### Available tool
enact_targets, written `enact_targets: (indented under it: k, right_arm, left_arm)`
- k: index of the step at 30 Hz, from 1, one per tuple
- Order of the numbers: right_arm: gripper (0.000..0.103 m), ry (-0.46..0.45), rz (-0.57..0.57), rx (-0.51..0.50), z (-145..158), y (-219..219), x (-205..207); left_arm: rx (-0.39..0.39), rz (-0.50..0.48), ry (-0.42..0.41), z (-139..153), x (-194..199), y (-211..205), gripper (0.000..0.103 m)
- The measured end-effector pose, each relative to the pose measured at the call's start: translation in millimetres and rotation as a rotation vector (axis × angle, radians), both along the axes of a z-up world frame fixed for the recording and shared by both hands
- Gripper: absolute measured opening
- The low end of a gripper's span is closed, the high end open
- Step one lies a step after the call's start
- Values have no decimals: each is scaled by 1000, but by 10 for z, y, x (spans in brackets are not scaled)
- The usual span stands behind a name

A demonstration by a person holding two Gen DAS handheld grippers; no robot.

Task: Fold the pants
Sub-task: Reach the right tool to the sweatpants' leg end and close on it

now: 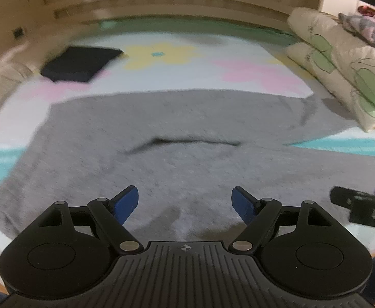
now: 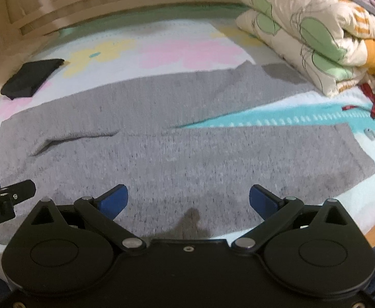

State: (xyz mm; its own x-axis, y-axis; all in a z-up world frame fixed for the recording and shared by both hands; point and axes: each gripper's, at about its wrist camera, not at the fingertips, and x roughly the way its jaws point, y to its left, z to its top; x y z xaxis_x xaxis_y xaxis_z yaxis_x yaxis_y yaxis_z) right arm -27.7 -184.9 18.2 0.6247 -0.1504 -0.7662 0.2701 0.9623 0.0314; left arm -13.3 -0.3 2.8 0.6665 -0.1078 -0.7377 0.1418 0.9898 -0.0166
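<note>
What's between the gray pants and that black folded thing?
Only flowered bedsheet lies between the gray pants and the black folded cloth, in the right wrist view.

Pants (image 2: 161, 148) on bedspread (image 2: 187, 46), quilt (image 2: 315, 33) right

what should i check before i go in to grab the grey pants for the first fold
1. Left gripper open and empty: ok, jaws spread wide with nothing between them.
2. Right gripper open and empty: ok, same.
3. Grey pants laid flat: mostly ok, both legs are spread apart, but a raised crease crosses the upper part.
4. Far leg free: cannot tell, its end reaches up to the folded quilt and may be touching it.
5. Folded dark garment out of the way: ok, it lies apart from the pants on the flowered bed cover.
6. Near edge of the pants reachable: ok, it lies just under both grippers.
</note>
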Motion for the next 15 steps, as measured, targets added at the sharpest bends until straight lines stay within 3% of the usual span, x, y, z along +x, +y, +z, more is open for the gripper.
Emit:
enact_targets:
  k: [5,8,11,15]
  right_arm:
    - [101,-22,93,35,39,-10,-22]
    - [101,-41,110,90,29,-37,-45]
    - [101,6,90,128,9,-77,14]
    - [101,34,101,94,45,-163,142]
  left_arm:
    - [58,-11,-94,268,14,-115,79]
    - [57,-45,-91,338,151,-169,79]
    - [52,-53,-87,363,330,-191,79]
    - [69,-60,-87,415,614,-242,79]
